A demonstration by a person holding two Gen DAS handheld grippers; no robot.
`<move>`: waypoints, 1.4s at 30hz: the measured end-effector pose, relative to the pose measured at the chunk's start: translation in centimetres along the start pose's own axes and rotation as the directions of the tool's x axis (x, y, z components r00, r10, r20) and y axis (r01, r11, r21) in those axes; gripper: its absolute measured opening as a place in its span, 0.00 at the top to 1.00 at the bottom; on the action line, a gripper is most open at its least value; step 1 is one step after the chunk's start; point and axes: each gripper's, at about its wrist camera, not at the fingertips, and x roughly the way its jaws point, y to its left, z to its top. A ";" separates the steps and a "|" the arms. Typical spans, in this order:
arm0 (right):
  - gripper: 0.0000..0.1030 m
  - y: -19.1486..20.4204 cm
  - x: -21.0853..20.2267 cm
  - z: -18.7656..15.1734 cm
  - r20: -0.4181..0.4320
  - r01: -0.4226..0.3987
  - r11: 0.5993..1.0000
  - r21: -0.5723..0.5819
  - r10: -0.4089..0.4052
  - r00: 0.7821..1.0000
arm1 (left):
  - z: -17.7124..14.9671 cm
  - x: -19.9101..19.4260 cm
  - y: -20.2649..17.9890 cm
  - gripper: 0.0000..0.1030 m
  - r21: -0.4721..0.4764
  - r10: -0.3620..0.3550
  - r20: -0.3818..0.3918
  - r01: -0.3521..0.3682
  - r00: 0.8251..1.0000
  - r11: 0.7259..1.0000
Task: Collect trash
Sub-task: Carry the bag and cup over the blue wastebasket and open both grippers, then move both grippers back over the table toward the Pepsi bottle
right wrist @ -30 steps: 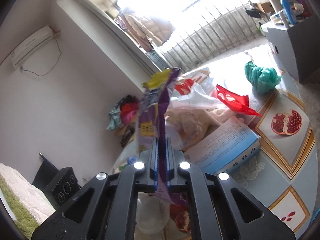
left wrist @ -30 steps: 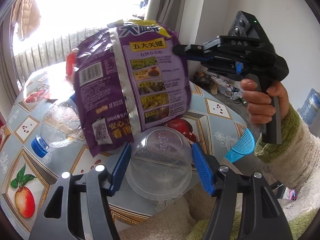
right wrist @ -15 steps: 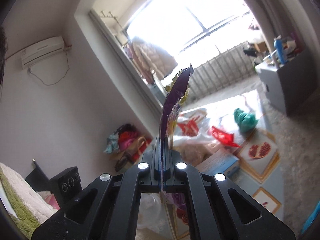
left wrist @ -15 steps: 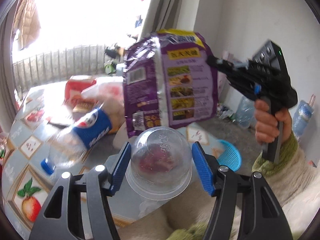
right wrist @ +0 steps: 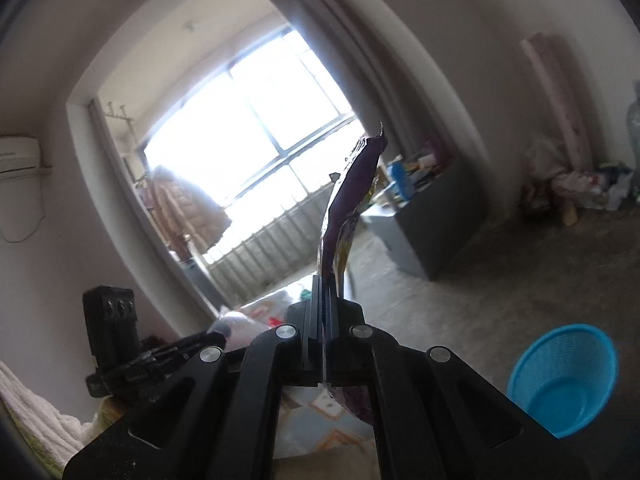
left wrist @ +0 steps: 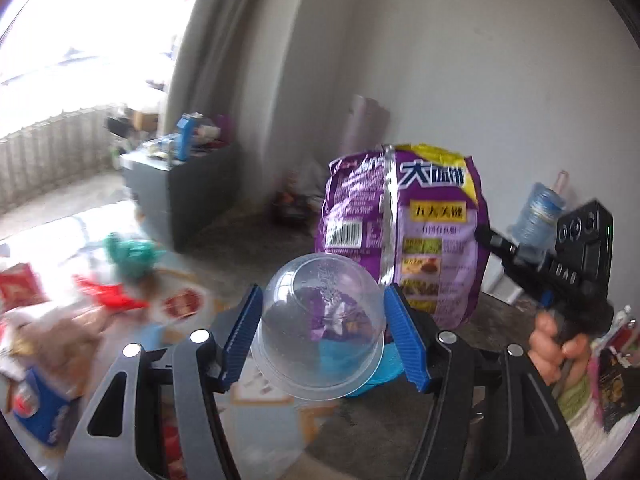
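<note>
— Where, the clear plastic cup (left wrist: 320,324)?
— Wedged mouth-toward-camera between the blue pads (left wrist: 404,336) of the left gripper (left wrist: 322,336), raised above the table (left wrist: 256,396).
— And the purple snack bag (left wrist: 404,240)?
— Hanging upright, edge pinched flat in the fully closed right gripper (right wrist: 323,320), held aloft by a hand (left wrist: 560,344) at right, blue basket (right wrist: 560,380) below on the floor.

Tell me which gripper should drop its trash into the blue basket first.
Probably the right. The right gripper, shut on the purple snack bag, has the blue basket open and unobstructed just below to its right. For the left gripper, holding the clear plastic cup, the basket is mostly hidden behind the cup.
</note>
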 end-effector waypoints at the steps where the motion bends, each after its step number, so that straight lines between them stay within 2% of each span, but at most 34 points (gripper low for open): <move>1: 1.00 -0.7 -0.4 0.1 0.010 0.045 0.999 -0.005 -0.045 0.999 | 0.8 2.0 -0.6 0.41 -0.004 -0.032 -0.032 0.032 0.999 0.999; 4: 1.00 -3.0 -1.0 -0.2 0.030 0.200 0.979 -0.022 -0.200 0.979 | 2.9 8.2 -2.7 0.41 -0.009 -0.087 -0.121 0.086 0.989 0.996; 7: 1.00 -5.6 0.3 -1.1 0.008 0.334 0.942 -0.033 -0.334 0.943 | 3.7 15.5 -4.6 0.41 -0.019 -0.126 -0.242 0.125 0.962 0.992; 12: 1.00 -11.2 4.1 -3.1 -0.070 0.450 0.893 0.013 -0.448 0.891 | 3.2 26.2 -6.1 0.41 -0.031 -0.131 -0.394 0.130 0.910 0.991; 13: 1.00 -12.9 5.3 -3.6 -0.093 0.479 0.877 0.023 -0.475 0.875 | 2.9 28.2 -6.4 0.41 -0.025 -0.119 -0.417 0.119 0.901 0.993; 20: 1.00 -22.0 8.3 -4.7 -0.187 0.538 0.831 0.144 -0.511 0.839 | 0.2 38.1 -6.6 0.40 -0.029 -0.080 -0.524 0.077 0.848 0.997; 23: 0.92 -25.8 8.9 -5.2 -0.242 0.560 0.798 0.221 -0.511 0.825 | -1.2 40.7 -7.2 0.29 -0.071 -0.077 -0.573 0.044 0.816 0.997; 24: 0.78 -27.1 9.5 -5.4 -0.268 0.569 0.786 0.241 -0.510 0.818 | -1.8 40.4 -7.1 0.29 -0.078 -0.066 -0.579 0.025 0.813 0.997; 26: 0.65 -29.3 10.3 -6.2 -0.323 0.608 0.747 0.269 -0.525 0.787 | -1.9 40.9 -7.0 0.28 -0.092 -0.050 -0.578 -0.004 0.814 0.996; 28: 0.65 -29.4 10.1 -7.0 -0.345 0.642 0.715 0.277 -0.550 0.761 | -1.4 40.5 -7.0 0.25 -0.116 -0.073 -0.564 0.008 0.823 0.993; 30: 0.64 -29.4 9.6 -7.5 -0.345 0.644 0.707 0.294 -0.549 0.761 | -0.8 39.6 -7.3 0.23 -0.110 -0.089 -0.540 0.035 0.837 0.993; 31: 0.63 -29.3 9.3 -7.7 -0.340 0.643 0.704 0.301 -0.551 0.762 | -0.3 39.0 -7.5 0.23 -0.096 -0.086 -0.520 0.041 0.850 0.995; 33: 0.62 -28.8 8.8 -7.6 -0.330 0.642 0.706 0.298 -0.555 0.763 | 0.7 37.9 -7.5 0.22 -0.080 -0.086 -0.480 0.054 0.873 0.995; 37: 0.60 -27.2 7.9 -7.6 -0.303 0.640 0.713 0.286 -0.566 0.767 | 2.6 34.6 -7.7 0.22 -0.055 -0.087 -0.415 0.070 0.906 0.996; 40: 0.55 -24.1 7.3 -6.7 -0.269 0.636 0.729 0.252 -0.579 0.770 | 3.8 30.9 -7.7 0.22 -0.034 -0.082 -0.367 0.075 0.927 0.997; 42: 0.47 -22.2 7.4 -5.8 -0.244 0.632 0.745 0.213 -0.586 0.772 | 4.2 28.3 -7.5 0.22 -0.021 -0.081 -0.333 0.079 0.939 0.997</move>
